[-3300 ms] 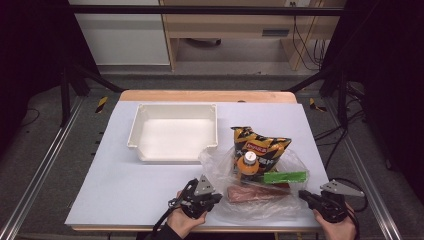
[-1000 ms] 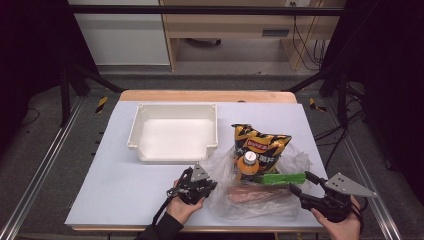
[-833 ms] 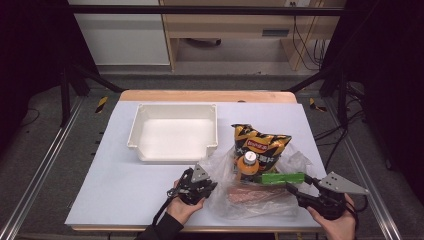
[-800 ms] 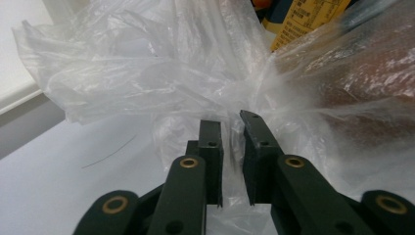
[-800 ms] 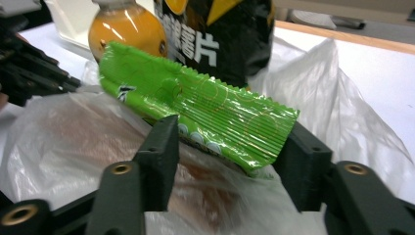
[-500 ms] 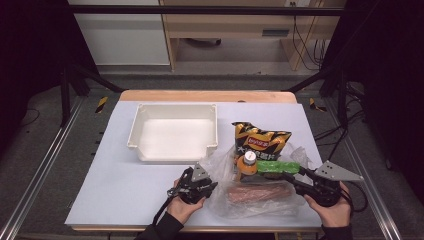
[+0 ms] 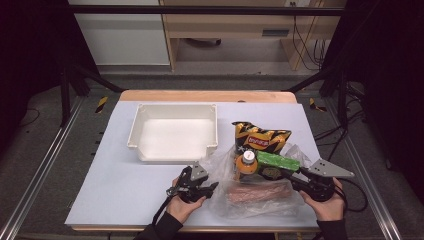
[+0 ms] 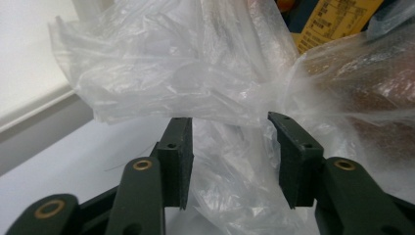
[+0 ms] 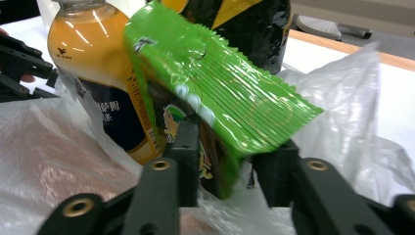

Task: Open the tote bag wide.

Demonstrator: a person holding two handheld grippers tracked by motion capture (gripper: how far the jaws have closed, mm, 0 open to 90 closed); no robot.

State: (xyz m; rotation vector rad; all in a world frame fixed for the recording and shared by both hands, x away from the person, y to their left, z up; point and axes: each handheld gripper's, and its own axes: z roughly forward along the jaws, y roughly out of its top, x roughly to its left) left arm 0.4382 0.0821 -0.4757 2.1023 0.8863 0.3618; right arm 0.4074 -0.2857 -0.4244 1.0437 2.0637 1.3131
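- Right tool (image 9: 222, 161) just swung in from the counter's right edge, jaws closing on the green packet (image 9: 215, 93) — clamped now, ready to lift out.
- Left tool (image 8: 230, 161) just opening — bag (image 8: 195, 83) loose between the jaws, released.
- Packet atop the bag beside the bottle (image 7: 246, 162), long axis across the counter (image 7: 120, 180), one end toward the right tool.

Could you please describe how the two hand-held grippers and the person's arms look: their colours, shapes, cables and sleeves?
Both the left gripper and the right gripper are black, each with two flat, square-ended jaws on link arms with brass-coloured pivot rings. Each carries a grey three-cornered plate on top, and a black cable trails from the left one. The person wears dark sleeves.
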